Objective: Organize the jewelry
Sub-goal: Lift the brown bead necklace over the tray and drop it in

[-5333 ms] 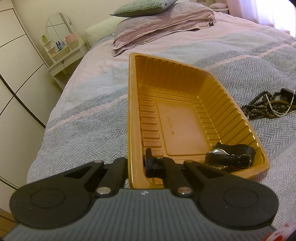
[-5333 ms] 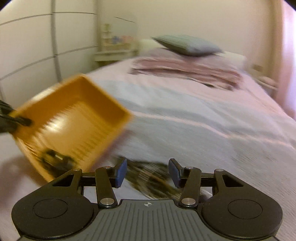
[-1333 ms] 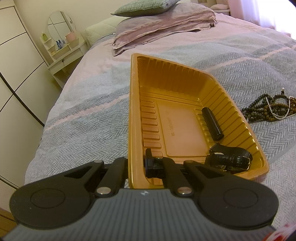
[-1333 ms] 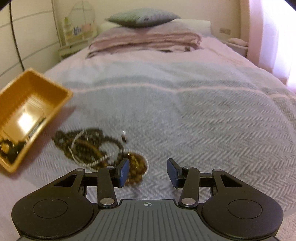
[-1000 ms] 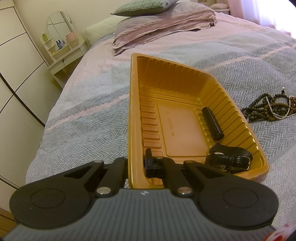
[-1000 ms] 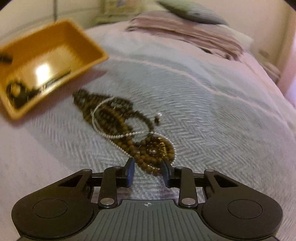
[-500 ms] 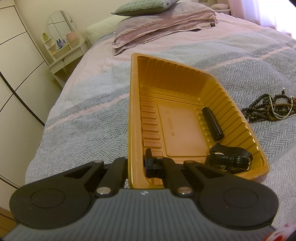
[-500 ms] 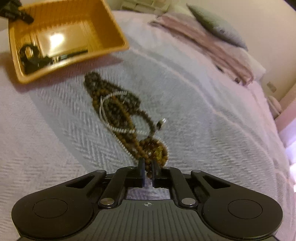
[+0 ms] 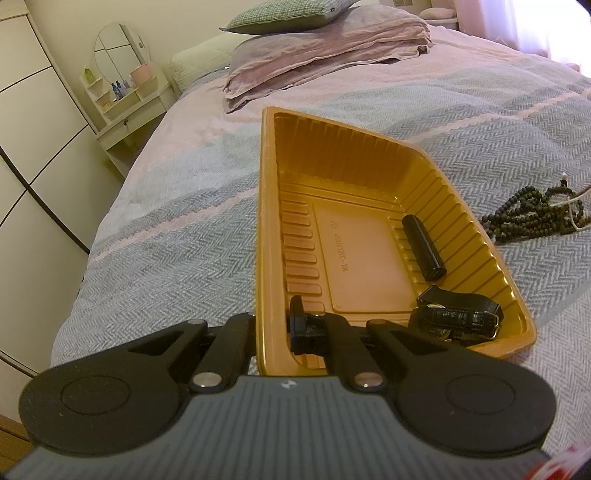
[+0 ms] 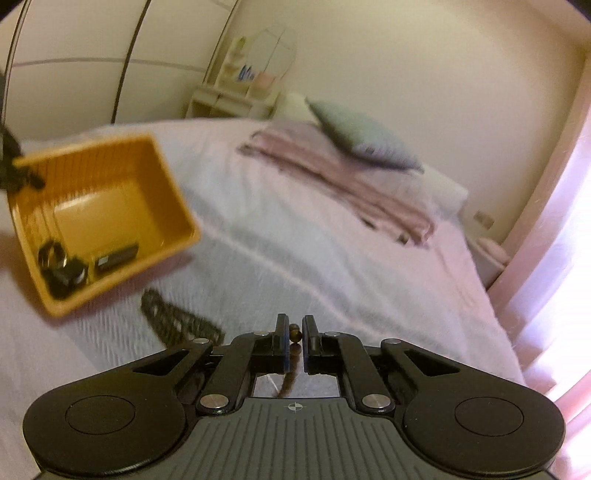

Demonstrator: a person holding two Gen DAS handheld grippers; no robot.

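An orange plastic tray (image 9: pixel 354 173) lies on the bed; it also shows in the right wrist view (image 10: pixel 122 155). My left gripper (image 9: pixel 275 325) is shut on the tray's near left rim. In the tray lie a black watch (image 9: pixel 458 317) and a black tube (image 9: pixel 423 247). My right gripper (image 10: pixel 294 336) is shut on a brown bead bracelet (image 10: pixel 294 334), lifted above the bed; beads hang below the fingers. A pile of dark bead strands (image 9: pixel 532 214) with a white pearl string lies right of the tray, and also shows blurred in the right wrist view (image 10: pixel 177 321).
The bed has a grey herringbone blanket (image 9: pixel 177 236) with pink stripes. Folded pink bedding and a green pillow (image 9: pixel 288 14) lie at the head. A white vanity with a mirror (image 9: pixel 122 85) and wardrobe doors stand to the left.
My right gripper closed on the brown bead bracelet and lifted it off the bed, tilting the view up. The left gripper and tray stayed still.
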